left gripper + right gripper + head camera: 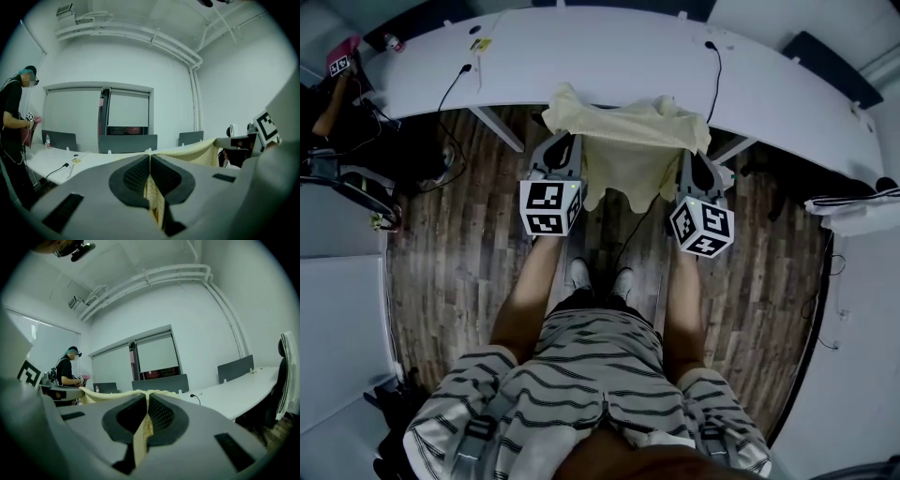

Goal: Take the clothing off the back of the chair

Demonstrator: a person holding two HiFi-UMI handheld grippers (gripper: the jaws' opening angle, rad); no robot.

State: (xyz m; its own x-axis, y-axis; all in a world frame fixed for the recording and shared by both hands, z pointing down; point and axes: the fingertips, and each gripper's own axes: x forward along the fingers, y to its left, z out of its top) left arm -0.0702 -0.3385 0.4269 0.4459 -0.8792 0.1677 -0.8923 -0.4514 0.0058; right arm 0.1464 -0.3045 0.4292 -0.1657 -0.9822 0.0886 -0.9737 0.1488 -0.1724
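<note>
A long white curved table (609,56) is standing on a dark wood-plank floor (459,272). One thin black cable (470,68) is lying near the table's left end and another black cable (710,45) toward its right end. A small yellow tag (483,43) is resting beside the left cable, and a small clear bottle (392,42) is standing at the left end.

Clothing (628,155) seemingly hides the tips of left tool (566,142) and right tool (694,156).

Both forearms are stretching forward toward 12 o'clock, side by side. The left gripper (562,142) at 11 o'clock and the right gripper (695,157) at 1 o'clock are each pinching the pale yellow clothing (628,141), jaws pressing together on it.
</note>
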